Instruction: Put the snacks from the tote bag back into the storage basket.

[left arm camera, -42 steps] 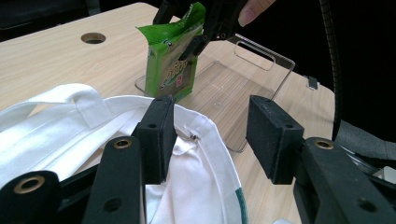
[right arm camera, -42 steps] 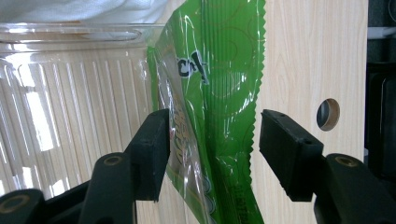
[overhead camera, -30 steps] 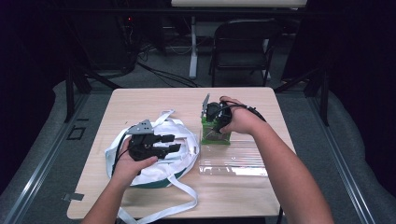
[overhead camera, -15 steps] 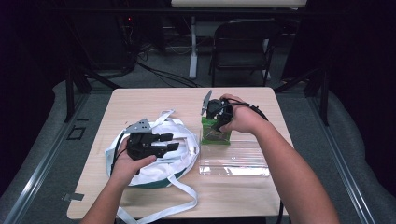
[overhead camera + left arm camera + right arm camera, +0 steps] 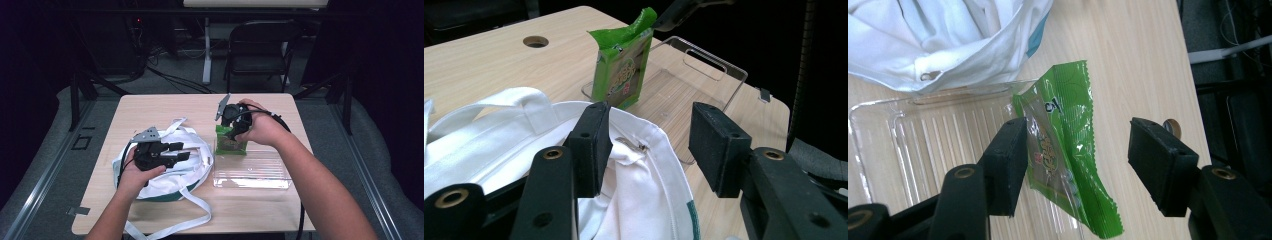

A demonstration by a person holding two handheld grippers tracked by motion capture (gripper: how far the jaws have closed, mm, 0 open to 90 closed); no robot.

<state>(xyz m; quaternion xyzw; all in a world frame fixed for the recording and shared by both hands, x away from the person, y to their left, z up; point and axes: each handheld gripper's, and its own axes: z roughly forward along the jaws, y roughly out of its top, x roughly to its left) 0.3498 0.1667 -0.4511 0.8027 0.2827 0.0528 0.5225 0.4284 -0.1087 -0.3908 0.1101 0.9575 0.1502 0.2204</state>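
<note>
Dark floor, cables and a black folding chair (image 5: 260, 47) lay beyond a light wooden table (image 5: 150, 107), whose top had a round hole (image 5: 535, 41) seen in the left gripper view. On the table's left part sat a white tote bag (image 5: 192, 167) with long white straps (image 5: 197, 207) trailing toward the near edge and a green band low on its side. The left gripper (image 5: 177, 151) hovered over the bag's mouth, held in the person's left hand (image 5: 132, 175). In the left gripper view its jaws stood wide apart and released, one pad (image 5: 591, 145) against the bag's white rim (image 5: 659, 150), the other pad out over the table.

A clear plastic tray (image 5: 252, 175) lay to the right of the bag, just beside it. At the tray's far edge stood a green snack packet (image 5: 230, 142), upright, its crimped top (image 5: 624, 32) raised. The right gripper (image 5: 231, 122) pointed down at the packet's top from above, held in the right hand (image 5: 262, 127). In the right gripper view its jaws were spread open, with the packet (image 5: 1068, 150) between them, close against the left pad (image 5: 1008, 162) and well clear of the other; nothing was clamped. The bag's rim (image 5: 973, 60) lay near the tray's corner (image 5: 878, 130).
</note>
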